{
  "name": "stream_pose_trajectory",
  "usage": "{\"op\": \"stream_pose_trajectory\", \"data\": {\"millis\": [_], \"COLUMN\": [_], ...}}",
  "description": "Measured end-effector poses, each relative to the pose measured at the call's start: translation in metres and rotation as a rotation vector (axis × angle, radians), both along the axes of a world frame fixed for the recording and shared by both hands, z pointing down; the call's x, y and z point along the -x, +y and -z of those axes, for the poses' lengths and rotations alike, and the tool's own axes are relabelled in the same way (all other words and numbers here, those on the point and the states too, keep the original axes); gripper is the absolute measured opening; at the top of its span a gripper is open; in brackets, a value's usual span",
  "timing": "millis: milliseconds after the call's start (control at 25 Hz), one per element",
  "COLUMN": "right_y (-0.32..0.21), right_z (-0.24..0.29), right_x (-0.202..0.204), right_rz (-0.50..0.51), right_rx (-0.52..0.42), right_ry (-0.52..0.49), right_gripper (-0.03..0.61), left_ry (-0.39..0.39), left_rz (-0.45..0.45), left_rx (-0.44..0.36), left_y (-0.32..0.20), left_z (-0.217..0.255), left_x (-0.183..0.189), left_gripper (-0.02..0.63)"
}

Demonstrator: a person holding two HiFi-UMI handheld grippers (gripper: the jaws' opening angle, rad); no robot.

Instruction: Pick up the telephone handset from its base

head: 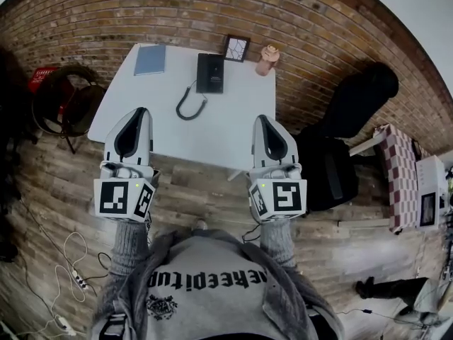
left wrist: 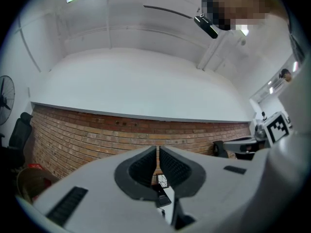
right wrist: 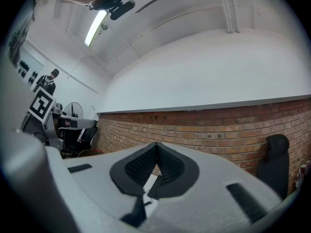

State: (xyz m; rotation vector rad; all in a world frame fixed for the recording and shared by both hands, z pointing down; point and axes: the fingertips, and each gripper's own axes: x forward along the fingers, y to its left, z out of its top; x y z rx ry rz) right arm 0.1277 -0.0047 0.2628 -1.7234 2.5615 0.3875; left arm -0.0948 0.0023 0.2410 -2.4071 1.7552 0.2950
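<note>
In the head view, the task looks barely begun. The black telephone [head: 210, 73] lies at the far side of the white worktop [head: 212, 137], close to the brick wall [head: 99, 13]. Its handset [head: 204, 72] appears to lie on the base [head: 217, 76], though the two read as one dark block and are hard to tell apart. The coiled cord [head: 190, 106] trails loose toward the near edge. A blue notebook [head: 150, 60] lies to the left of the telephone, and a small picture frame [head: 236, 47] stands just behind it. The left gripper [head: 140, 112] and the right gripper [head: 262, 119] both reach over the near part of the worktop. They are well apart from the telephone and touch nothing. In the left gripper view, the two ridged pads are pressed together with only a hairline slit between them and nothing caught in it. The telephone shows as a small dark shape low beyond the tips, far off. In the right gripper view, the jaws likewise meet at the tip and hold nothing, and the telephone and a strip of white worktop show small below them. All of the task is left to do, as I judge it. One gripper must close the gap to the telephone, spread its jaws, take the handset and lift it off the base.
</note>
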Motion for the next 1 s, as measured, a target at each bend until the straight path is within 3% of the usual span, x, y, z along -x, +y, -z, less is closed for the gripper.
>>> {"op": "stream_pose_trajectory", "data": {"millis": [480,1000], "right_y": [-0.05,-0.152], "right_z": [-0.016,-0.011], "right_x": [0.0,0.006], "right_rz": [0.022,-0.054], "right_rx": [0.035,0.026], "right_ry": [-0.021,-0.015], "right_gripper": [0.003,0.003], "left_ry": [-0.009,0.004], "left_rz": [0.013,-0.059], "left_rx": [0.035,0.026], "left_y": [-0.048,-0.165], "left_z": [-0.011,-0.008], "left_x": [-0.002,0.005], "left_gripper": [0.02,0.02]}}
